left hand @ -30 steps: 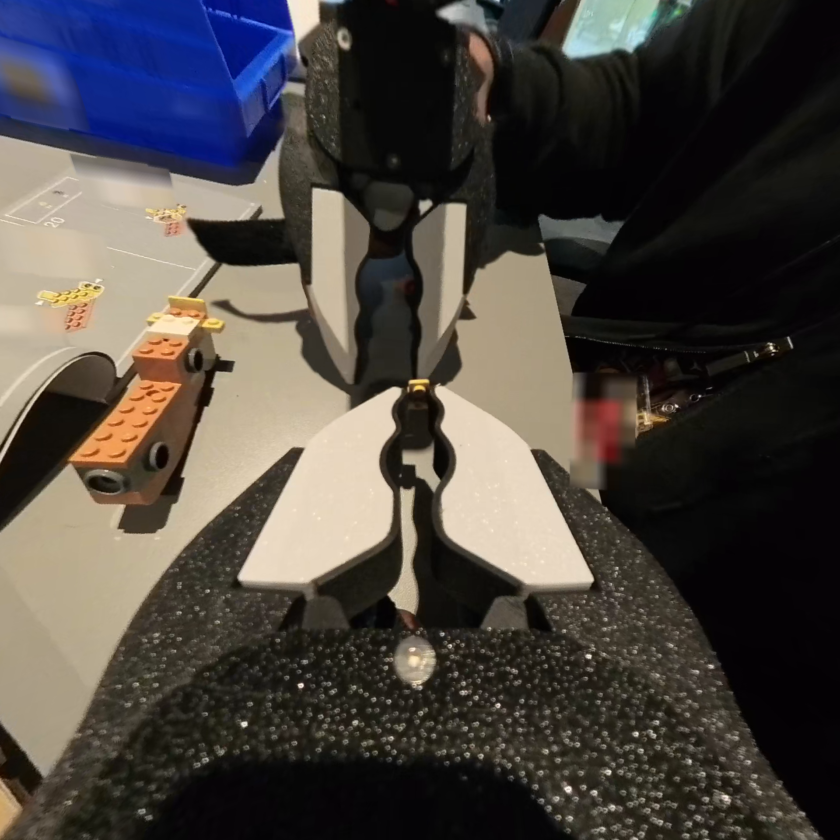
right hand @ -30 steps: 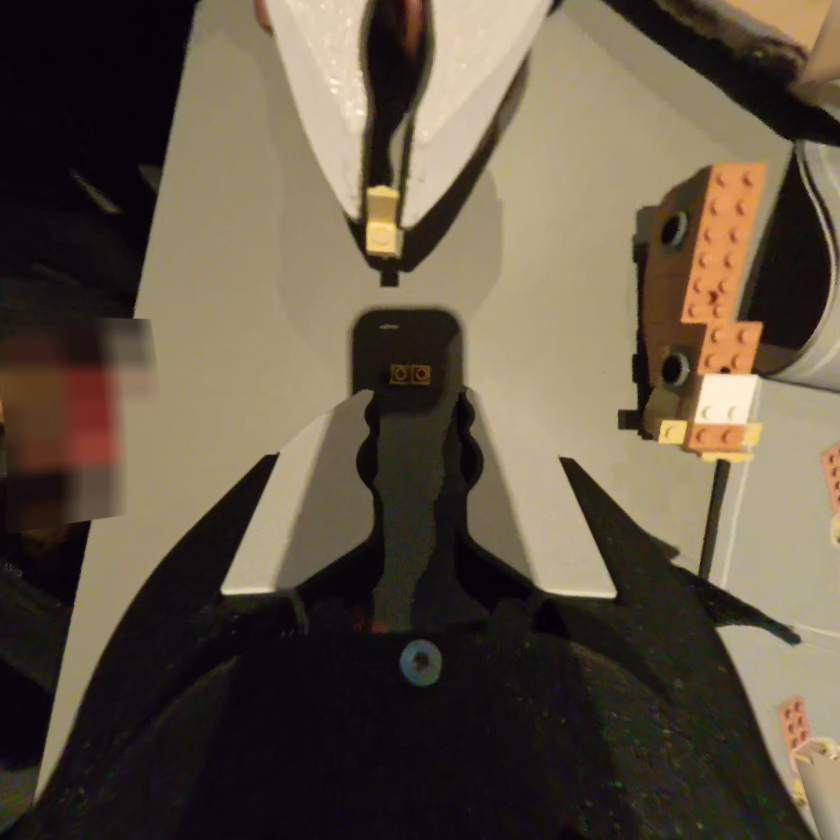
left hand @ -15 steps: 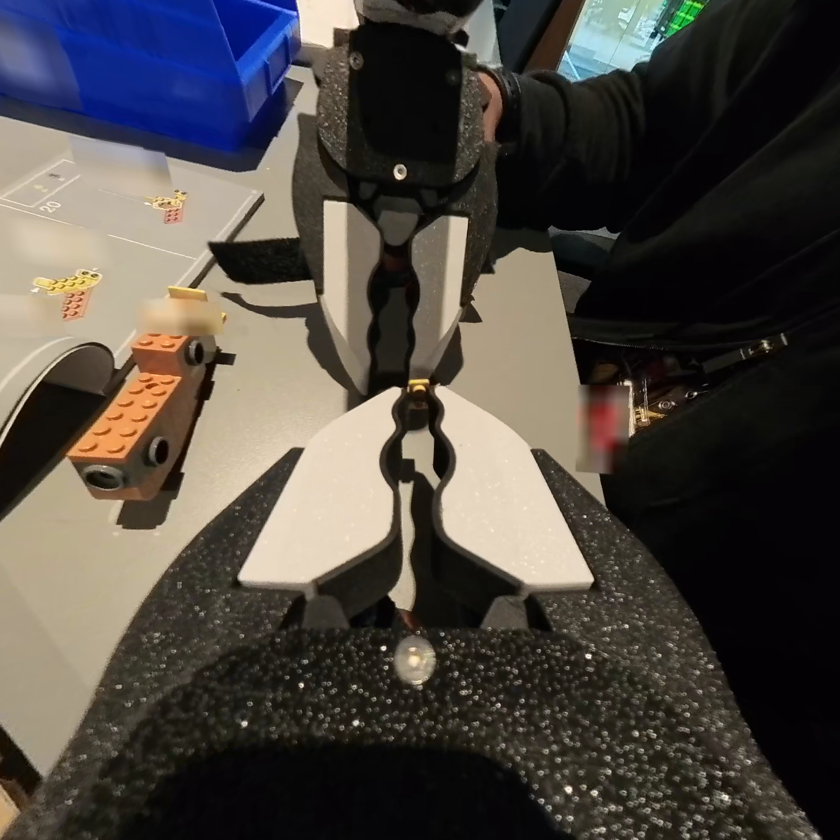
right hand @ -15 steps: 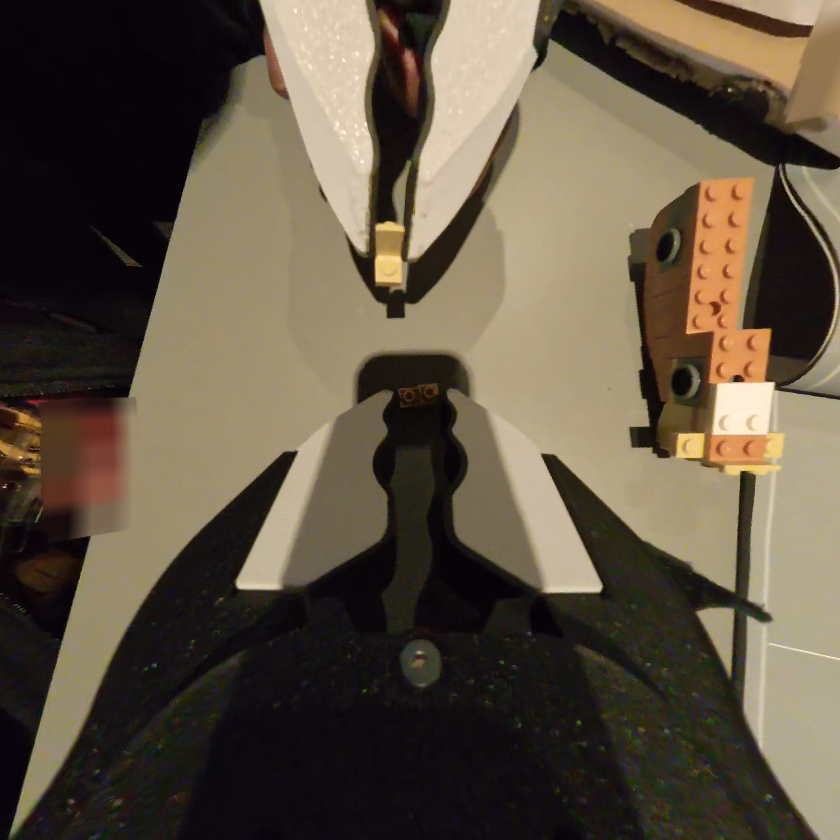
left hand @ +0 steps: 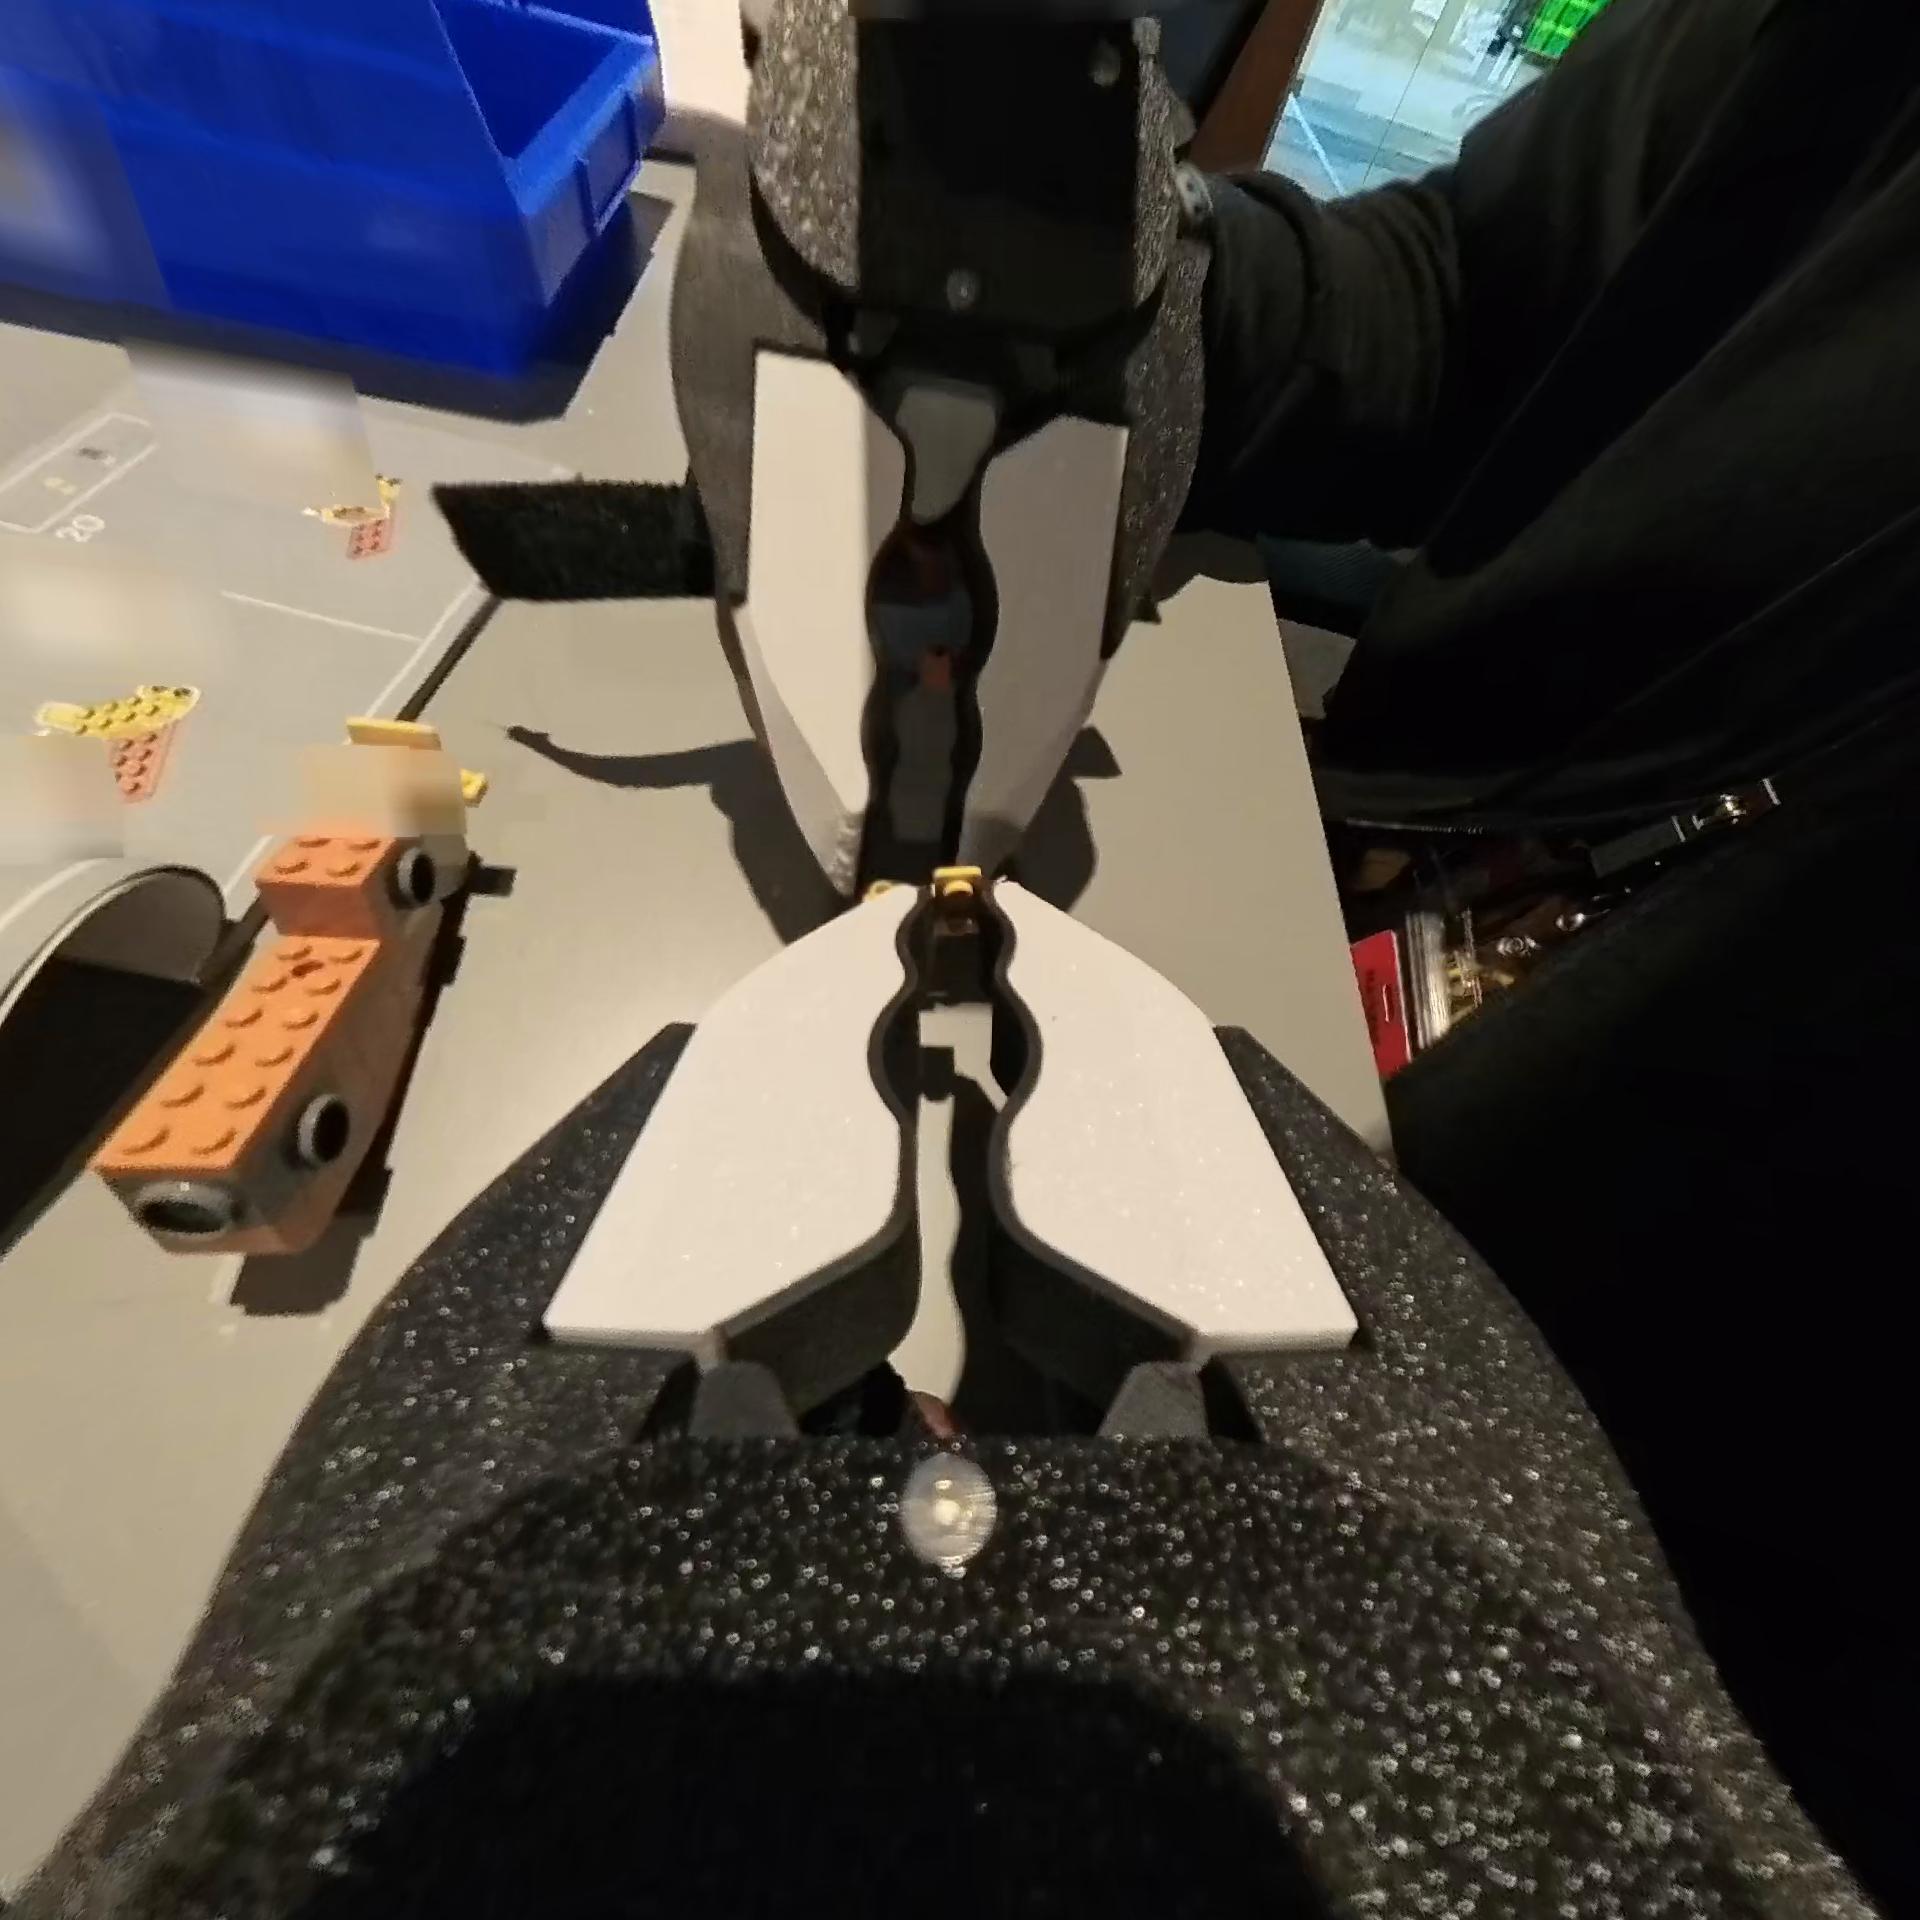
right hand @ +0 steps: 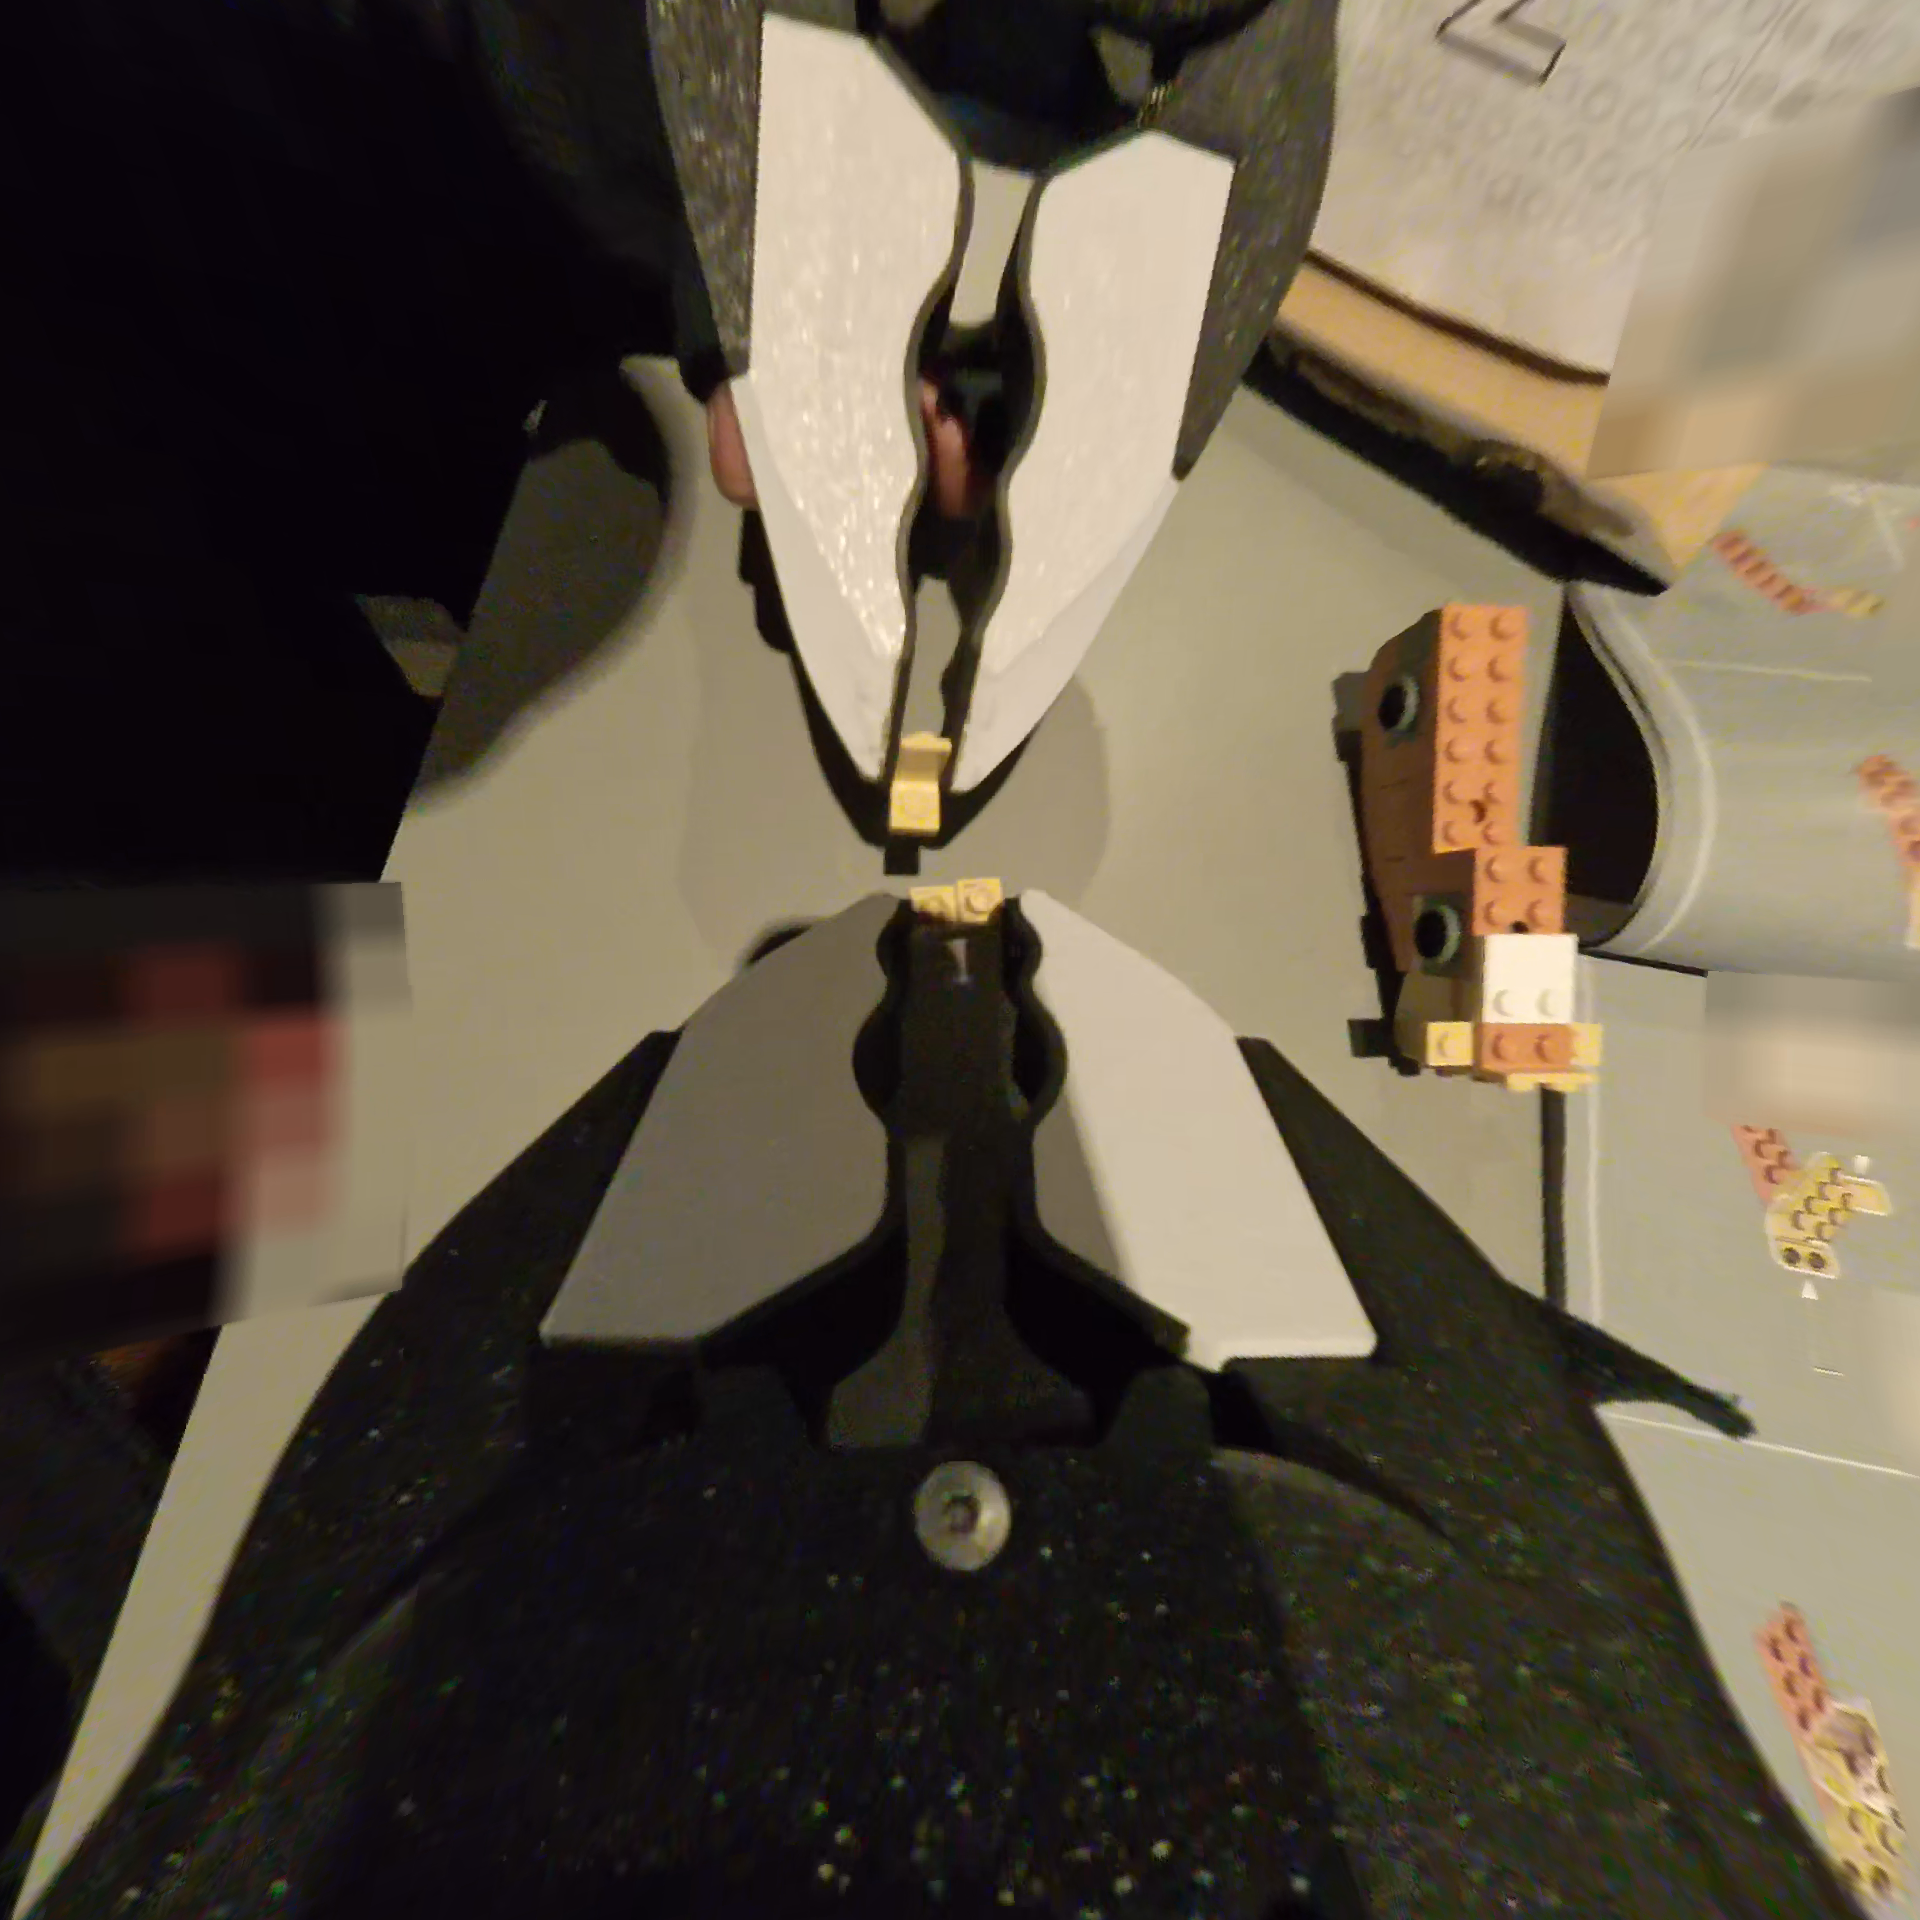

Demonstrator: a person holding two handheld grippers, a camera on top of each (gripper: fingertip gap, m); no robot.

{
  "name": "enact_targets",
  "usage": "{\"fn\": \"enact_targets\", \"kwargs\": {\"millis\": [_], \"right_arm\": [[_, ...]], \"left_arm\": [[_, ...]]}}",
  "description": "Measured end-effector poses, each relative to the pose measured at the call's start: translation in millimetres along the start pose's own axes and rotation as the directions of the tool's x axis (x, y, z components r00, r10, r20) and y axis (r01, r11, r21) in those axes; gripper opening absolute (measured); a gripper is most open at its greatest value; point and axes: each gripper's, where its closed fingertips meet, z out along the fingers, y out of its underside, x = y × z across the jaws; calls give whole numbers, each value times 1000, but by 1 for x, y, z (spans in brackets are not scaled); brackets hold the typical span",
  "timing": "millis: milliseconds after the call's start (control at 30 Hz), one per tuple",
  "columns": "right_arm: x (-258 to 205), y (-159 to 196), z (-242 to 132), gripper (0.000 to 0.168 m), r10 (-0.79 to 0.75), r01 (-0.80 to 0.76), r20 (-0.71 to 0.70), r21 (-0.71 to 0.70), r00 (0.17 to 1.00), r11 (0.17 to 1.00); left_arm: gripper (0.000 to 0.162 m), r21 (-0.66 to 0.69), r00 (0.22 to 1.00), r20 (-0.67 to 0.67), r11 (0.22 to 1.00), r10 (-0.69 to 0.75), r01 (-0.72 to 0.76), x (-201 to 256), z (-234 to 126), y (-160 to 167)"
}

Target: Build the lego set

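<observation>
At frame centre the left claw pinches a small tan clip piece; the right claw pinches a tan 1x2 plate; they sit just apart, tip to tip; align studs squarely, then press slowly; the orange brick body waits on the table at right.

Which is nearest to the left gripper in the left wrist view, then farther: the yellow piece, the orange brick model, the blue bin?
1. Yellow piece: pinched at the tips of the left gripper.
2. Orange brick model: on the grey table, to the left.
3. Blue bin: far back at the upper left.
</observation>
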Motion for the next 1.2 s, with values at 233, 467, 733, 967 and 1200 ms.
{"fn": "enact_targets", "kwargs": {"millis": [233,467,733,967,1200], "right_arm": [[2,-9,-9,16,-45,48,-59,55,997,997],[3,-13,-10,16,-34,40,-73,88,997,995],[7,-16,-10,16,-4,14,-82,120,997,993],[10,-20,-13,16,20,-6,-92,156,996,988],[13,-26,-17,16,48,-27,-97,202,994,979]], "left_arm": [[7,19,1000,20,1000,23,-23,-2,7,-6],[7,32,998,42,998,51,-52,-4,6,-9],[7,49,994,78,995,78,-82,-7,4,-12],[7,89,993,91,992,80,-88,-9,1,-18],[7,147,992,99,985,74,-88,-11,-3,-26]]}}
